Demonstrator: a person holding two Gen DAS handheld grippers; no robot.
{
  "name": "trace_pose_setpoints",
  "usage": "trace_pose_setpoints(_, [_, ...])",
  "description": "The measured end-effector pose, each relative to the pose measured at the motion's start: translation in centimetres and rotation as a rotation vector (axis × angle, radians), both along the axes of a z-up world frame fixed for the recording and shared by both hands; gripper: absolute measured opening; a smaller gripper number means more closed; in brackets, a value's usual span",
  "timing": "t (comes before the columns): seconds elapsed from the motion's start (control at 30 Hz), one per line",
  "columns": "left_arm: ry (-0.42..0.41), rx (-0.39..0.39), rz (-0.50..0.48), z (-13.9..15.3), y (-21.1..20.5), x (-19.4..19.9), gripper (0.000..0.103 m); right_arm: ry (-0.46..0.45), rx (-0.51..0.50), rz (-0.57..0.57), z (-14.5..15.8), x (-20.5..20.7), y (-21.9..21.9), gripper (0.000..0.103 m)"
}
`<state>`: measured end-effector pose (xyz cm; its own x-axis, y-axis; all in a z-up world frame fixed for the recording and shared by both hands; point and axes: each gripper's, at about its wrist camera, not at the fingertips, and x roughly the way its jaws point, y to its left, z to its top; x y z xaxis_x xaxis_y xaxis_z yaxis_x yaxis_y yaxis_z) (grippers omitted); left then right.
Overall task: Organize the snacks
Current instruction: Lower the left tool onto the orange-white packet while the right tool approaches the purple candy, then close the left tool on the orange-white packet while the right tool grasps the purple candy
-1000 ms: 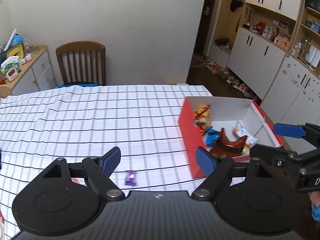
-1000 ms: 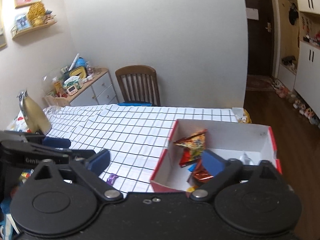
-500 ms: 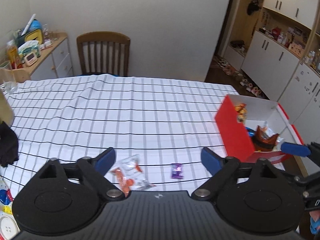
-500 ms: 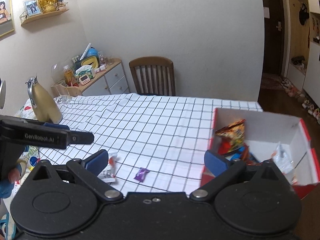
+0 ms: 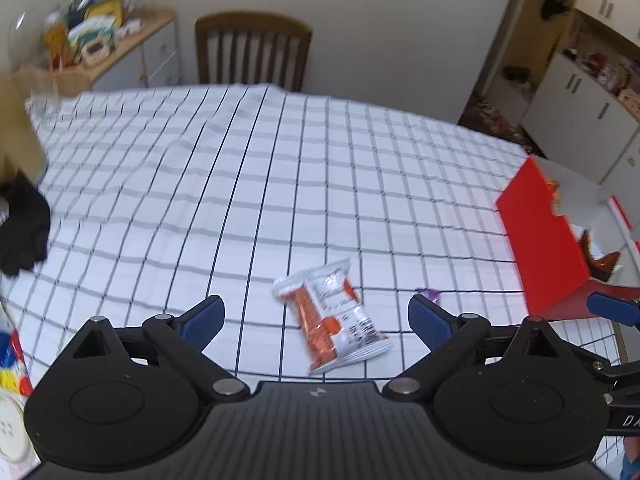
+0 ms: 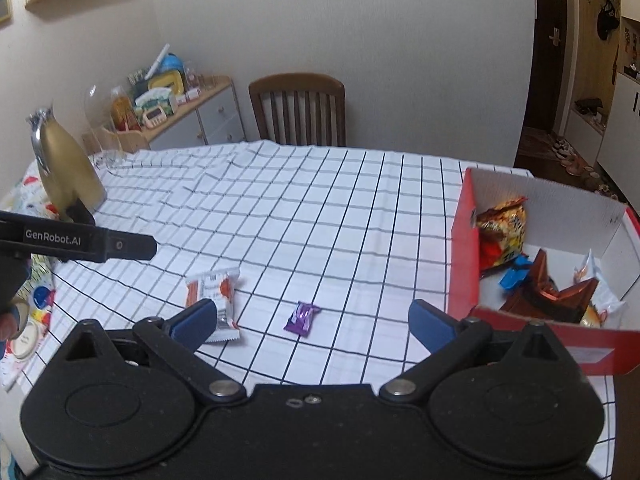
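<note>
Your left gripper [image 5: 314, 316], jaws opening, and right gripper [image 6: 312, 322], jaws apart, hold nothing; white-orange foil snack packet [image 5: 332, 326] and small purple candy wrapper [image 6: 302, 317] lie near the checked tablecloth's [image 5: 280, 184] near edge, red cardboard box [image 6: 464, 240] by its right edge.

The left gripper [image 5: 316, 316] fills the six o'clock edge, its blue-padded jaws opening wide with nothing pressed between them. An orange-and-white snack packet [image 5: 332, 318] lies flat on the checked tablecloth [image 5: 280, 184] in the gap between the pads. A small purple candy [image 5: 430, 294] sits just beside the right-hand pad. At three o'clock stands a red box [image 5: 540, 240] with wrappers inside. A wooden chair [image 5: 252, 52] stands at twelve o'clock, a cluttered sideboard [image 5: 132, 52] at eleven.
</note>
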<state>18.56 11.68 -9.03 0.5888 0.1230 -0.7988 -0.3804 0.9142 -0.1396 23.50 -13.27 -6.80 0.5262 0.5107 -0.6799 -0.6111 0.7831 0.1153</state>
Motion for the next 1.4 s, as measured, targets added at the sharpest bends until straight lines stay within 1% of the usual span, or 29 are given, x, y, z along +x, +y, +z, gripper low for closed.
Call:
trace_pose_setpoints(0.23, [0.043, -0.030, 0.058, -2.9, 0.4, 2.1, 0.099, -0.005, -0.051, -0.014, -2.7, 0.5, 2.3, 0.101])
trace_pose_setpoints(0.4, [0.083, -0.022, 0.078, -4.8, 0.0, 3.7, 0.099, 0.023, -0.078, -0.017, -4.6, 1.7, 3.7, 0.099])
trace_pose_setpoints(0.47, [0.098, -0.022, 0.093, -5.4, 0.0, 4.3, 0.099, 0.025, -0.089, -0.021, -5.3, 2.2, 4.3, 0.096])
trace_pose_setpoints(0.53, [0.109, -0.013, 0.109, -5.8, 0.1, 4.7, 0.099, 0.029, -0.100, -0.025, -6.1, 2.8, 4.8, 0.091])
trace_pose_setpoints(0.6, [0.120, -0.008, 0.110, -6.3, 0.1, 5.3, 0.099, 0.033, -0.115, -0.025, -6.9, 3.3, 5.3, 0.090])
trace_pose_setpoints(0.7, [0.130, -0.025, 0.115, -6.8, 0.2, 5.9, 0.099, 0.032, -0.129, -0.022, -7.7, 3.8, 6.2, 0.089])
trace_pose_setpoints(0.73, [0.135, -0.027, 0.120, -7.0, 0.3, 6.1, 0.099, 0.033, -0.137, -0.018, -8.0, 4.0, 6.5, 0.085])
trace_pose_setpoints(0.83, [0.148, -0.034, 0.138, -7.5, 0.4, 6.6, 0.099, 0.032, -0.157, 0.001, -8.8, 4.3, 7.4, 0.081])
trace_pose_setpoints(0.93, [0.155, -0.060, 0.150, -8.1, 0.5, 6.8, 0.099, 0.046, -0.165, 0.002, -9.5, 4.6, 8.1, 0.075])
trace_pose_setpoints(1.07, [0.152, -0.068, 0.147, -8.5, 0.3, 7.0, 0.098, 0.061, -0.169, -0.005, -10.2, 5.1, 8.7, 0.069])
trace_pose_setpoints(1.1, [0.149, -0.073, 0.144, -8.5, 0.3, 7.1, 0.098, 0.065, -0.171, -0.009, -10.4, 5.2, 8.8, 0.066])
trace_pose_setpoints(1.17, [0.148, -0.087, 0.142, -8.7, 0.3, 7.1, 0.092, 0.077, -0.173, -0.011, -10.7, 5.4, 9.0, 0.060])
trace_pose_setpoints(1.2, [0.150, -0.097, 0.140, -8.8, 0.4, 7.2, 0.086, 0.079, -0.175, -0.010, -10.8, 5.4, 9.1, 0.056])
trace_pose_setpoints(1.3, [0.162, -0.117, 0.144, -9.1, 0.5, 7.4, 0.073, 0.086, -0.180, -0.004, -11.1, 5.4, 9.4, 0.049])
trace_pose_setpoints(1.33, [0.161, -0.110, 0.145, -9.1, 0.5, 7.3, 0.070, 0.081, -0.182, -0.004, -11.1, 5.4, 9.5, 0.047])
trace_pose_setpoints(1.37, [0.160, -0.109, 0.141, -9.1, 0.5, 7.3, 0.068, 0.074, -0.185, -0.005, -11.2, 5.3, 9.6, 0.046])
trace_pose_setpoints(1.4, [0.158, -0.115, 0.137, -9.1, 0.5, 7.4, 0.065, 0.072, -0.185, -0.004, -11.2, 5.3, 9.6, 0.044])
